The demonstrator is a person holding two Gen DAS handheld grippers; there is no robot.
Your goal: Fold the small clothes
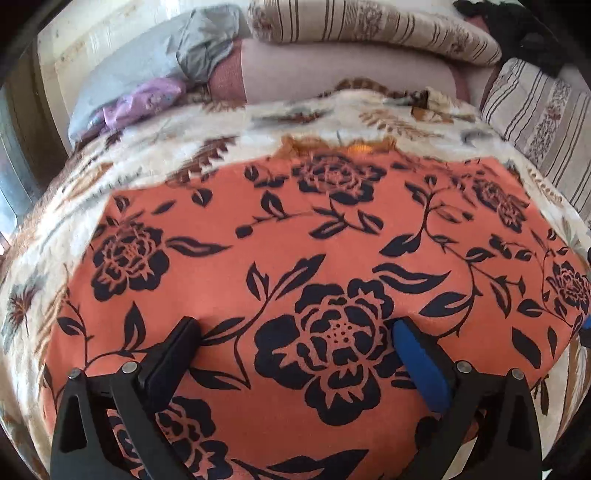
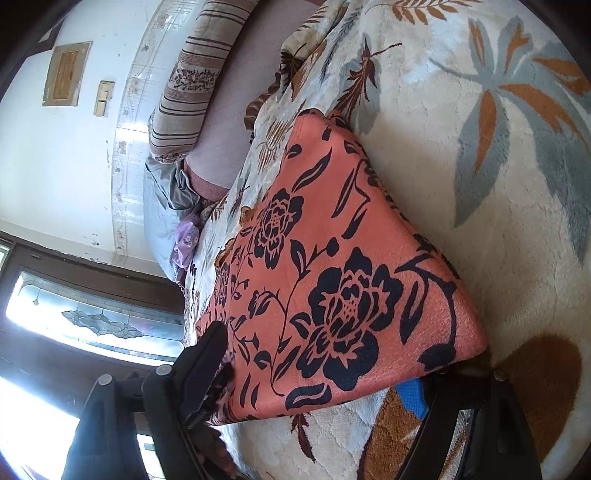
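Left gripper [image 1: 295,334] over garment [image 1: 317,236]

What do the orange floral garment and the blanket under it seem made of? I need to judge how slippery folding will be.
Orange floral garment: looks like a thin woven or fine-knit fabric, matte, with a fine ribbed grain visible near its edge. Blanket: plush fleece-like pile, with fuzzy, tufted surface; probably grippy.

Cream leaf-print blanket [image 1: 207,147] spread across bed; striped pillows [image 1: 369,26] along far edge; grey bag [image 1: 207,48] far left, near window [image 2: 96,317].
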